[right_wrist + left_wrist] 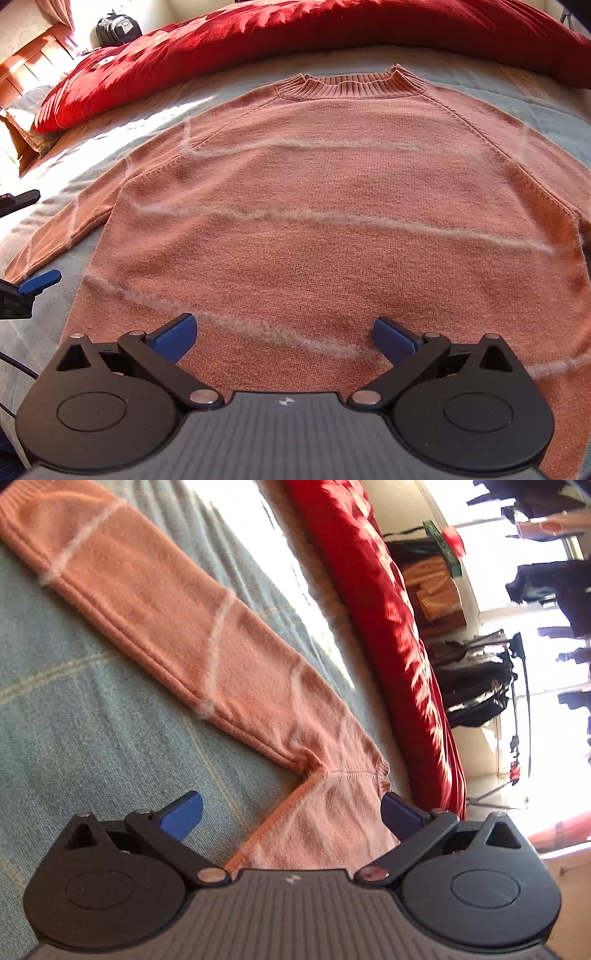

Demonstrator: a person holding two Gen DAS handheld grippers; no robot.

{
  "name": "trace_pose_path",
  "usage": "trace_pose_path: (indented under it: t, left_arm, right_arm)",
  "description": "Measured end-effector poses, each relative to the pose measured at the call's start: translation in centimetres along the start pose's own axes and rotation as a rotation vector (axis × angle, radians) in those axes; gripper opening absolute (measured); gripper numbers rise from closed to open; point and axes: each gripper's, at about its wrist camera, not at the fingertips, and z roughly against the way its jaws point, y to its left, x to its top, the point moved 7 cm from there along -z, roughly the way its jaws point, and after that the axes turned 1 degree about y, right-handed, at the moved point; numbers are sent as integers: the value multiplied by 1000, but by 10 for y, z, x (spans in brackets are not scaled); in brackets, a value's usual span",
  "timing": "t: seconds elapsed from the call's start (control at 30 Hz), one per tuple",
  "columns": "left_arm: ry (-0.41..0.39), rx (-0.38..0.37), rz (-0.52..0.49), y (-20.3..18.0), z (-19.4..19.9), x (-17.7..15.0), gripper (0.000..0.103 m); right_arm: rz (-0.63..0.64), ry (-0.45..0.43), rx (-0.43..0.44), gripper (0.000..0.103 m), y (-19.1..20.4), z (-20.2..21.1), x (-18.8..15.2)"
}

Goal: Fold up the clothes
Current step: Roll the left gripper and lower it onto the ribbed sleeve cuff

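A salmon-pink knit sweater [314, 206] with thin white stripes lies flat on the bed, collar [351, 86] toward the far side. Its left sleeve [147, 602] stretches out straight across the blue-grey bedspread. My left gripper [291, 812] stands open just above the sweater's armpit and side seam, nothing between its blue fingers [183, 816]. My right gripper [284, 338] is open too, hovering over the lower body of the sweater near the hem. The left gripper's fingertips [40, 280] show at the right wrist view's left edge, beside the sleeve cuff.
A red quilt [295, 33] lies bunched along the far side of the bed. The blue-grey bedspread [92, 709] surrounds the sweater. A black backpack [118, 27] sits on the floor beyond; clothes hang by bright windows [535, 590].
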Motion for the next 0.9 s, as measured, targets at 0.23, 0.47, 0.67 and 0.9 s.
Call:
trace_pose_path:
  t: [0.23, 0.47, 0.67, 0.9]
  left_arm:
    - [-274, 27, 291, 61, 48, 45, 101]
    - [-463, 76, 458, 101, 65, 80, 100]
    - [-493, 81, 485, 109, 54, 102, 100]
    - [-514, 80, 463, 106, 52, 125, 101]
  right_arm:
    - [29, 12, 20, 103, 16, -6, 7]
    - [25, 22, 59, 103, 34, -16, 13]
    - [47, 36, 59, 103, 48, -25, 16]
    - [43, 37, 38, 103, 51, -34, 19]
